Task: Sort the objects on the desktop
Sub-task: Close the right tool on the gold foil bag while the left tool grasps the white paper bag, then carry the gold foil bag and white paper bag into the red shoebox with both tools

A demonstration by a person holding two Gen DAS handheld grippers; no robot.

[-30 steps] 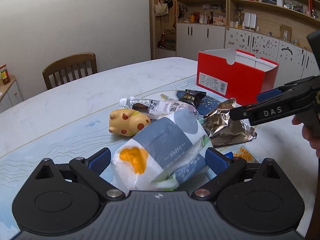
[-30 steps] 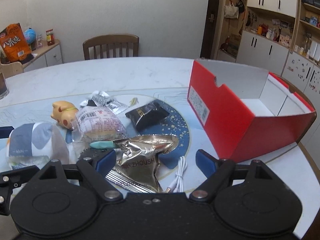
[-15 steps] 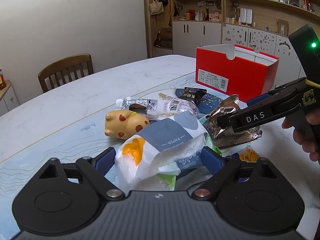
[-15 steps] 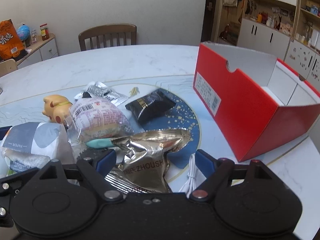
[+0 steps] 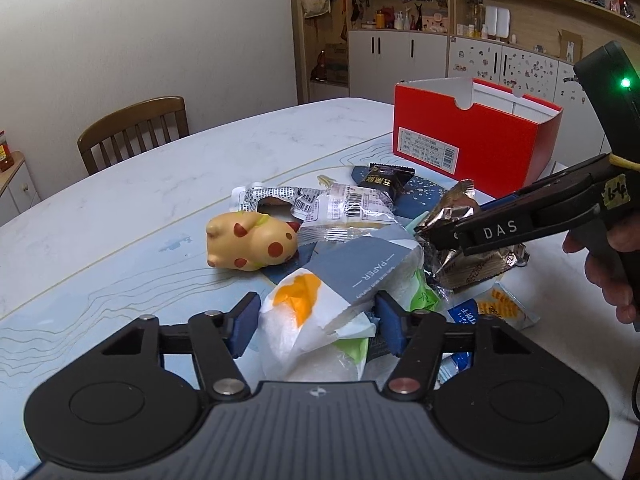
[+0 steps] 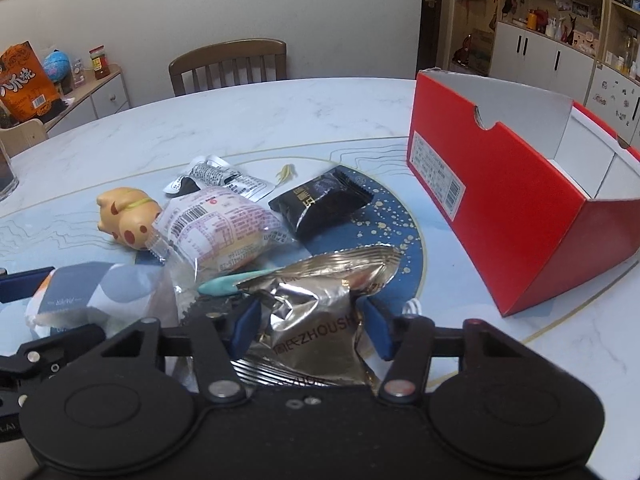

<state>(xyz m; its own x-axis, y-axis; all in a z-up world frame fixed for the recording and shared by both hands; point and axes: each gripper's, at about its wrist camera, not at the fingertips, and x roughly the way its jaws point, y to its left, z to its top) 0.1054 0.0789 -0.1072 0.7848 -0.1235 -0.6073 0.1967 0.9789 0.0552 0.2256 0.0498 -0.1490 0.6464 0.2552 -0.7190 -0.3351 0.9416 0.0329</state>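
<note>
My left gripper (image 5: 316,326) is shut on a white tissue pack with a grey and orange wrapper (image 5: 340,292) and squeezes its sides. My right gripper (image 6: 310,326) is shut on a crumpled silver snack bag (image 6: 320,312), which it holds in front of me; it also shows in the left wrist view (image 5: 460,240). On the table lie a yellow spotted pig toy (image 5: 248,244), a clear-wrapped bun (image 6: 216,232), a black snack packet (image 6: 324,204) and a torn silver wrapper (image 6: 212,178).
An open red shoe box (image 6: 500,196) stands at the right on the marble table (image 6: 280,116). A white cable (image 6: 412,308) lies near my right gripper. A wooden chair (image 6: 228,62) stands behind the table. Small blue and yellow packets (image 5: 492,312) lie by the tissue pack.
Both grippers have closed in: the left one now squeezes the tissue pack, the right one now pinches the silver bag. Both have risen a little.
</note>
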